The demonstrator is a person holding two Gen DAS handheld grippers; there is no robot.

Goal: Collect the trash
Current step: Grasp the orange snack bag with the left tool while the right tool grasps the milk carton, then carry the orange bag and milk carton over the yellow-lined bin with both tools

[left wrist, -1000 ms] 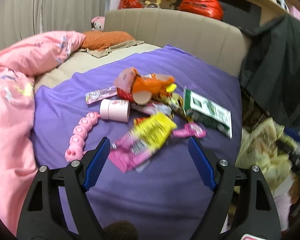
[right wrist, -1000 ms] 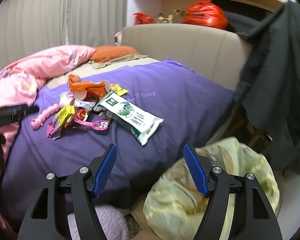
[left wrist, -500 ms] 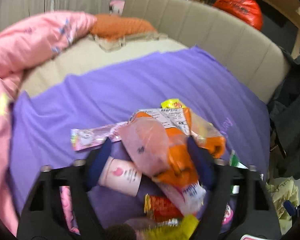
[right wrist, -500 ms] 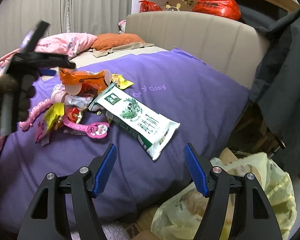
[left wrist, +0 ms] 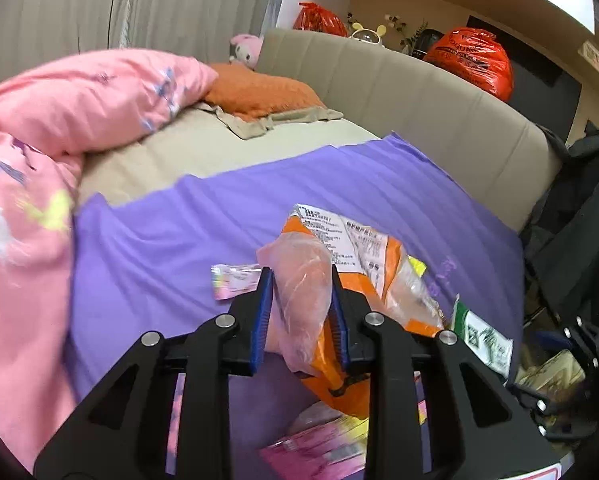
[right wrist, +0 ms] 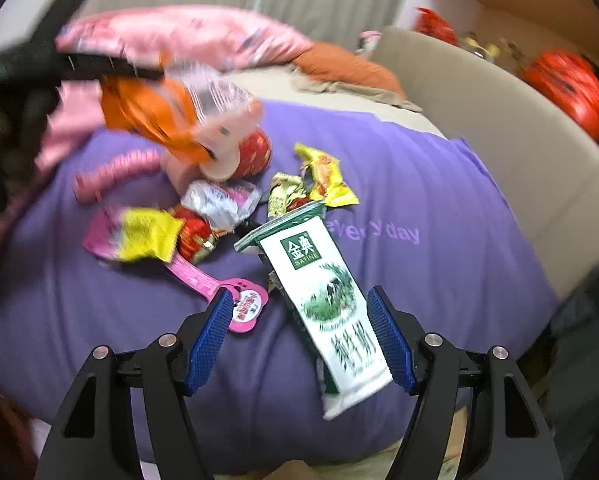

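Observation:
My left gripper (left wrist: 301, 284) is shut on an orange snack bag (left wrist: 363, 276) with a pink plastic wrap over it, held above the purple sheet (left wrist: 179, 236). The same bag (right wrist: 155, 116) shows lifted at the upper left of the right wrist view. My right gripper (right wrist: 299, 304) is open, its jaws standing either side of a green and white milk carton pack (right wrist: 327, 300) lying on the sheet. Several wrappers lie in a pile: a yellow and pink one (right wrist: 139, 236), a pink tag (right wrist: 235, 296), a yellow one (right wrist: 323, 176).
A pink duvet (left wrist: 39, 152) lies at the left. An orange pillow (left wrist: 259, 96) and a beige headboard (left wrist: 439, 96) are at the back. Dark clothes (left wrist: 579, 220) hang at the right. A pink beaded toy (right wrist: 115, 172) lies beside the pile.
My left gripper closed on the orange bag and lifted it off the pile. My right gripper moved forward over the bed until the milk pack lay between its jaws.

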